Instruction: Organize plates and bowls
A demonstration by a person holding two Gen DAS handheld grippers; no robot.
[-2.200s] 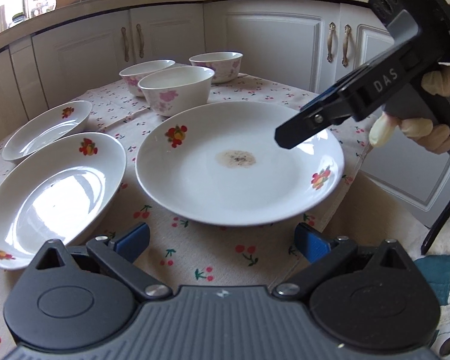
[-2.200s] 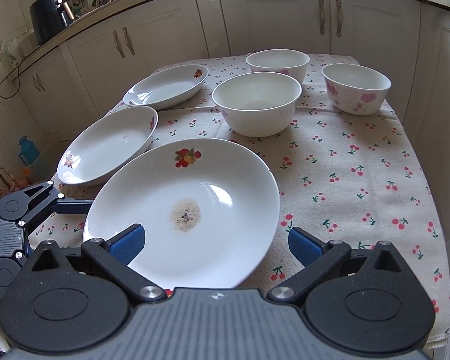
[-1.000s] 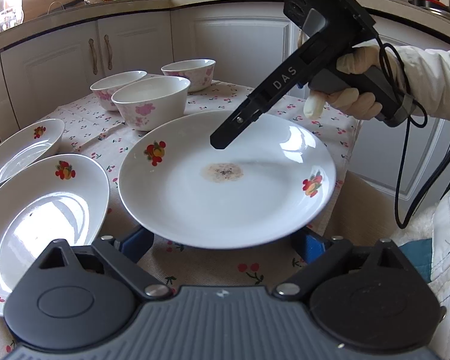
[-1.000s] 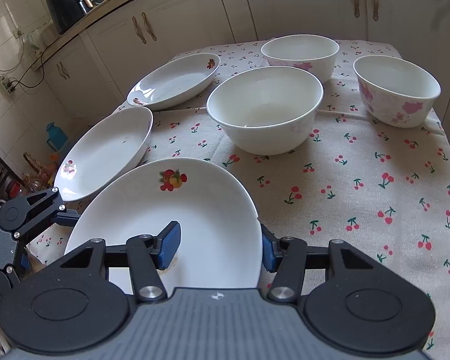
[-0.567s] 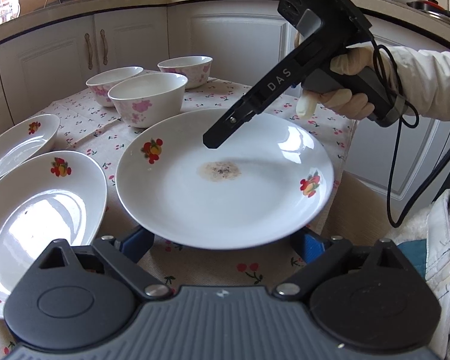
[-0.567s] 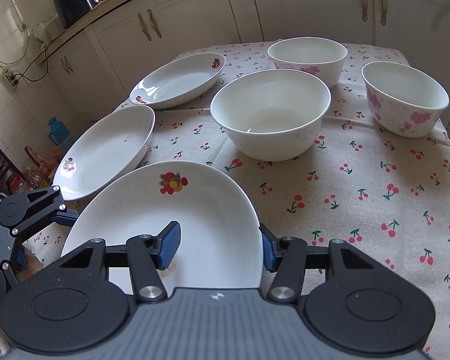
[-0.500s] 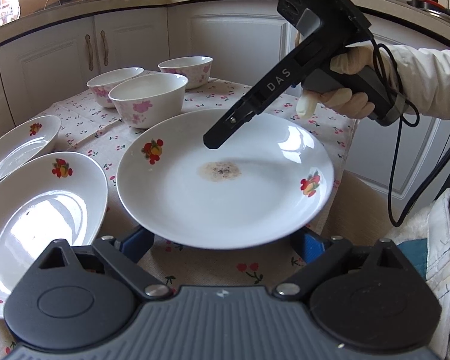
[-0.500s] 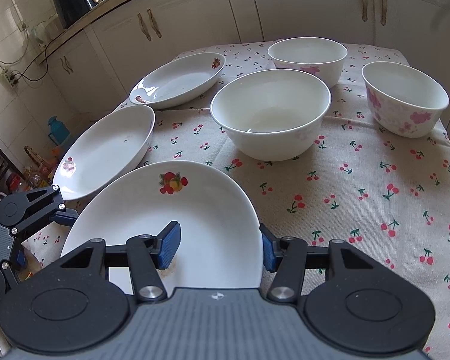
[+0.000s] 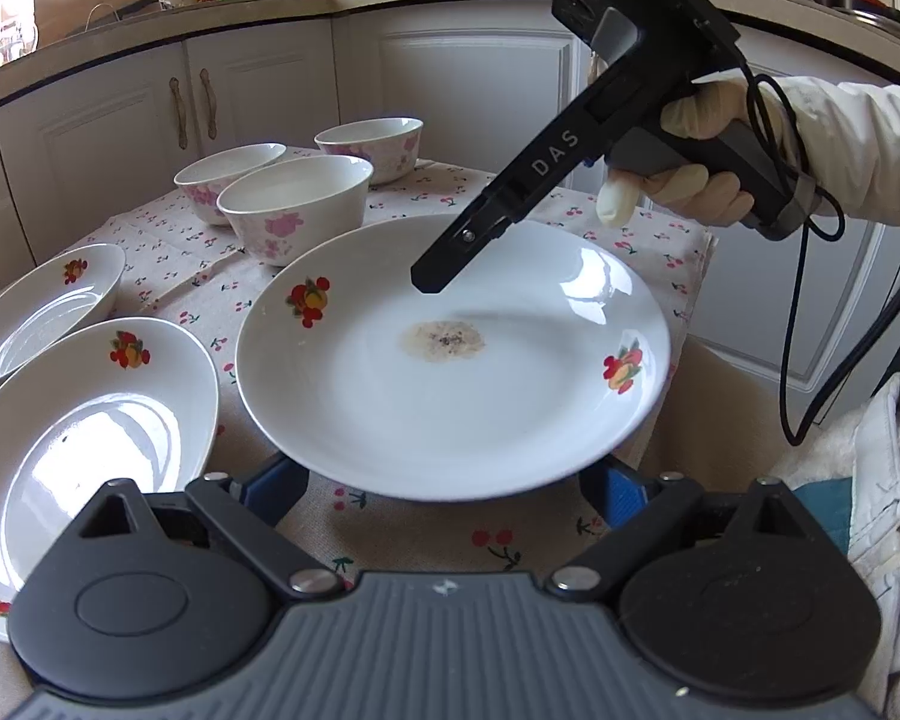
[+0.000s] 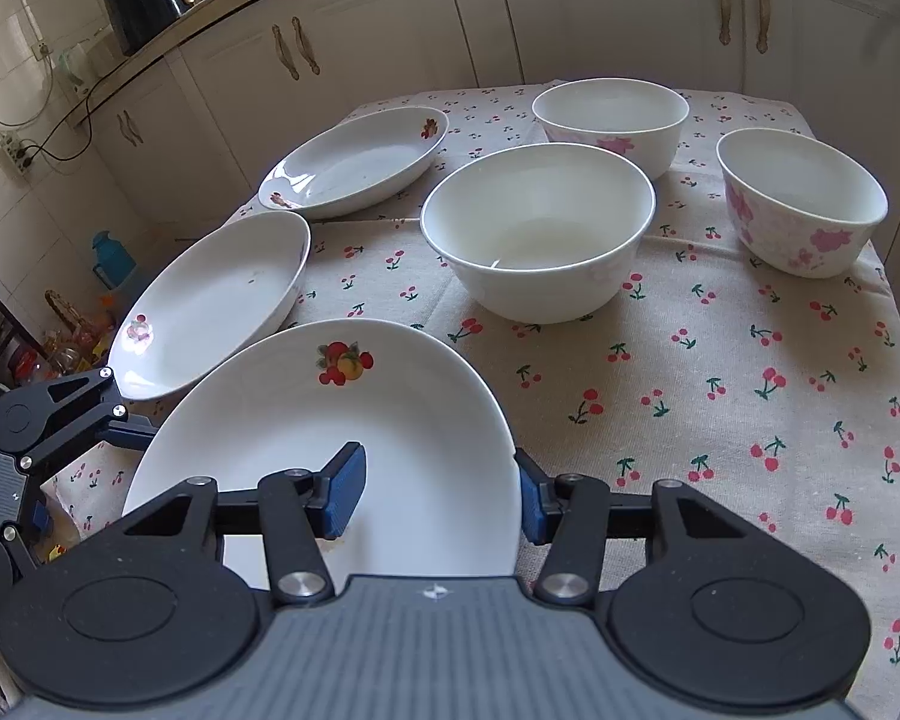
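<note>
1. White glazed plate is raised over the table's near right corner. The left gripper is spread, its pads half hidden under the rim. The plate is slick, so support it from below.
2. The right gripper pinches the plate rim, which hides the outer pad's contact. Keep it level.
</note>
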